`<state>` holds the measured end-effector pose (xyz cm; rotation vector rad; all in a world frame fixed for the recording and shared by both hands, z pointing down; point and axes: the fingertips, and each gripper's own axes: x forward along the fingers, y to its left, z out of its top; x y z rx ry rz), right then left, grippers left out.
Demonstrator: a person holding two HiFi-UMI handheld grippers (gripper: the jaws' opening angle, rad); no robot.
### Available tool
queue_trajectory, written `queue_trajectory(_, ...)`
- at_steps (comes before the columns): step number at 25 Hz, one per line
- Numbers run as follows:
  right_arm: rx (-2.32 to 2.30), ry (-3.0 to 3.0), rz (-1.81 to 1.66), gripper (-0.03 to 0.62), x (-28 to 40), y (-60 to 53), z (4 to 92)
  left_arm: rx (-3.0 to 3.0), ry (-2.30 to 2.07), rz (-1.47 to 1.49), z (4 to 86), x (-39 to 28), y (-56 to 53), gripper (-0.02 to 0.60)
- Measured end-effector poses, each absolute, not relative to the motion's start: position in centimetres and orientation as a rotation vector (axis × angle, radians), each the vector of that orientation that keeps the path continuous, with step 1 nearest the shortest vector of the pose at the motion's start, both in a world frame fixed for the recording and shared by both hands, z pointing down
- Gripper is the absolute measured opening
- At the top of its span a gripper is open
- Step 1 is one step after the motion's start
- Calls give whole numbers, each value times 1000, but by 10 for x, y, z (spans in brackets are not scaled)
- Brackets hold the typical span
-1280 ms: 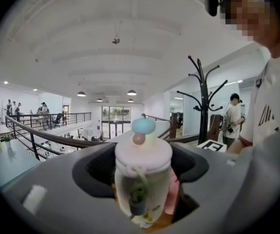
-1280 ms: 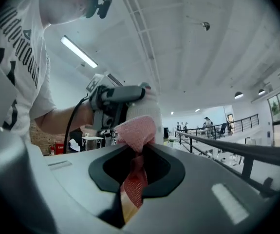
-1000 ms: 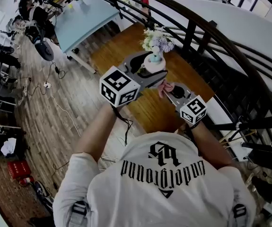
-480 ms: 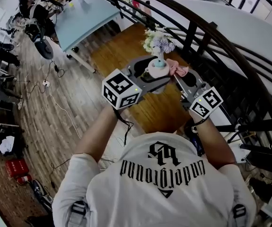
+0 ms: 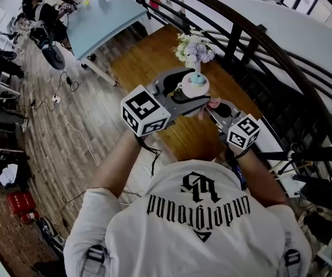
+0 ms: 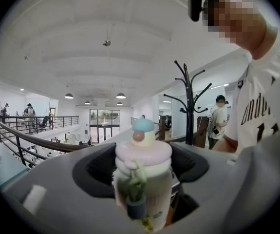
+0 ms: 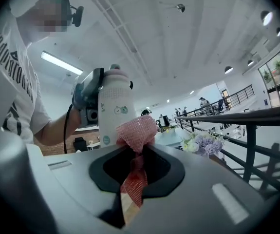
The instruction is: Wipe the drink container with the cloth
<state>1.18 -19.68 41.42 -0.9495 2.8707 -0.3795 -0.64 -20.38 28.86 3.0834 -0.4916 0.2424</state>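
Observation:
A white drink bottle (image 5: 193,87) with a pale pink lid and teal cap is held upright above a wooden table (image 5: 154,56), my left gripper (image 5: 190,96) shut on its body. In the left gripper view the bottle (image 6: 143,179) stands between the jaws, a green strap hanging down its front. A pink mesh cloth (image 7: 136,130) is clamped in my right gripper (image 7: 136,152), its bunched end touching the side of the bottle (image 7: 114,106). From the head camera the cloth (image 5: 213,103) shows just right of the bottle, at my right gripper (image 5: 211,112).
A vase of pale flowers (image 5: 193,49) stands on the wooden table just beyond the bottle. A dark curved railing (image 5: 252,36) runs along the right. A light blue table (image 5: 105,17) is at the far left, with cables and gear on the floor below.
My right gripper with the cloth rose beside the bottle's top half a second ago and has now dropped lower along its right side. The left gripper holds the bottle nearly still.

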Motion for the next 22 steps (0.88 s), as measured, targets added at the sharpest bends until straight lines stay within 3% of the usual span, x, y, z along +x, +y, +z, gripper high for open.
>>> queue_trajectory(10,-733,2820,-131,43,17,-197,292,3112,-329,185,287,-10,-187,383)
queue_trajectory(22,-703,2890,-429,43,7,-190,396,3170,-210,183,281,-5,-170,383)
